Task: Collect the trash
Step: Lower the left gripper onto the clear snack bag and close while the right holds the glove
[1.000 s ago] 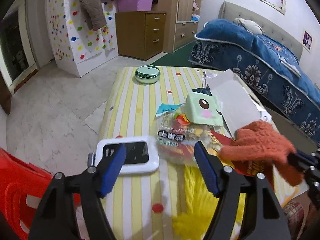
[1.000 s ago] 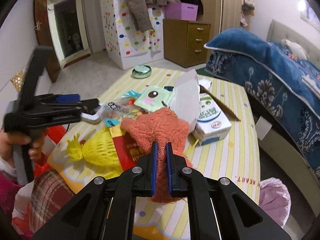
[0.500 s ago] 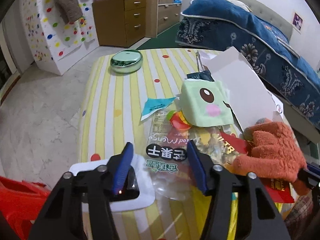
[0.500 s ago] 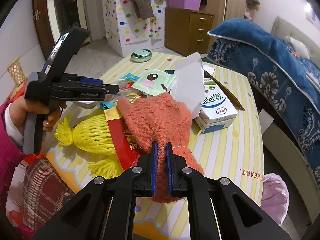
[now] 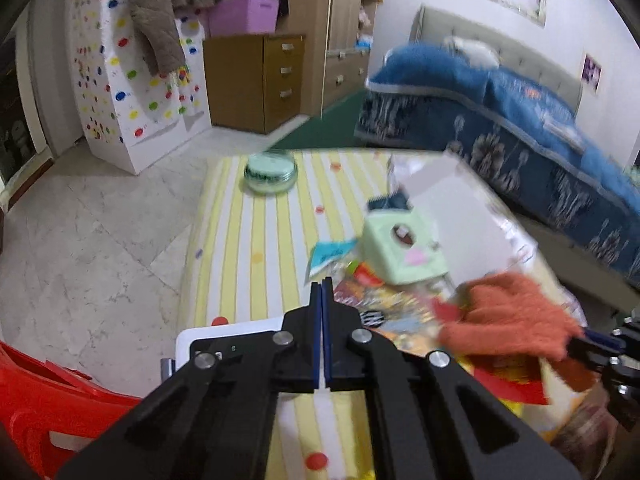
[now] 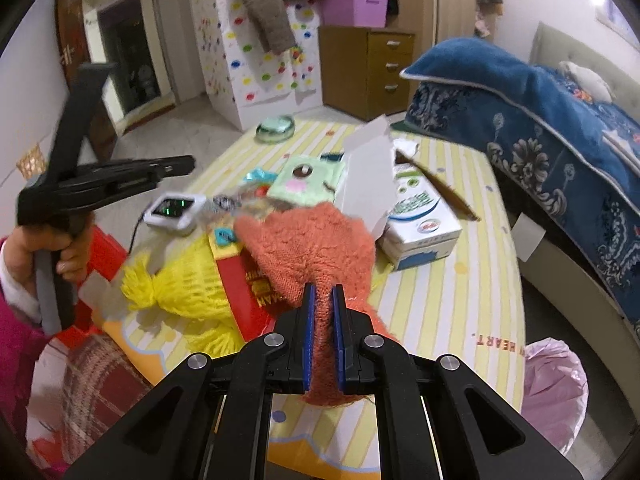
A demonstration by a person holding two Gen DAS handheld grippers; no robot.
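Left gripper (image 5: 321, 284) at far left, raised over table (image 6: 448, 308), fingers pressed flat together, nothing visible between them. Seen from right wrist camera too, hand (image 6: 48, 248) wrapped round its handle. Below it: white gadget with dark screen (image 6: 173, 213), near table's left edge. Next right: yellow knitted thing with tassels (image 6: 180, 280), lying on table beside red packet (image 6: 252, 292). Clear snack wrapper (image 5: 384, 308) and small teal scrap (image 5: 330, 252) just beyond, among clutter; blurred. Green pouch with cartoon face (image 6: 306, 178) behind those, touching white card box flap (image 6: 368, 172). Centre: orange knitted cloth (image 6: 308, 248), draped over red packet, near end pinched tight in right gripper (image 6: 322, 300). Right of that: milk carton (image 6: 420, 216) on its side. Green round dish (image 6: 275, 128) at far end of table. Pink bag (image 6: 552, 388) off table edge, lower right.
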